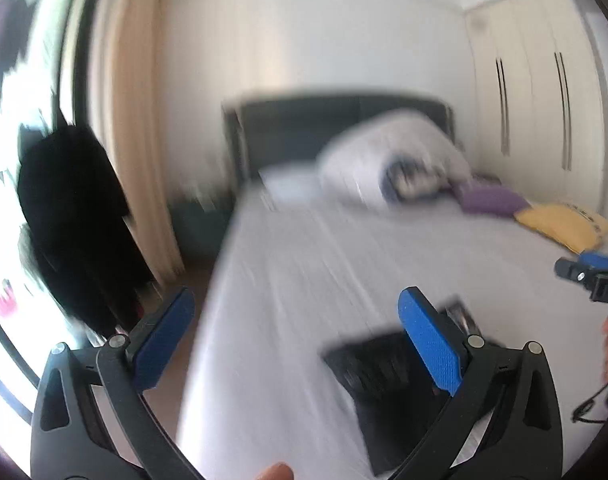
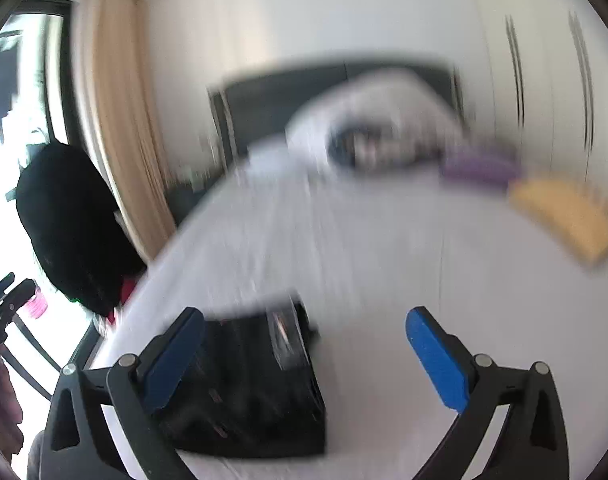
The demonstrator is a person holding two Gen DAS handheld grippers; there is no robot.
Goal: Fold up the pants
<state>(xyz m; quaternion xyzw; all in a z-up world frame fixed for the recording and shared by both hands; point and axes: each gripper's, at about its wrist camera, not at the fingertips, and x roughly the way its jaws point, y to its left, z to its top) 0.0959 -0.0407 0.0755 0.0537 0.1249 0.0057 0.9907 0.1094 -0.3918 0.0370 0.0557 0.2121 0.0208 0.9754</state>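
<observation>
Black pants (image 2: pixel 247 384) lie as a compact folded bundle on the white bed (image 2: pixel 384 248), near its foot edge. Both the left tongs (image 1: pixel 299 340) and the right tongs (image 2: pixel 308 356) gape wide with nothing between the pads. Folding looks finished; any next move would only be tidying the bundle, though blur hides its edges.
</observation>
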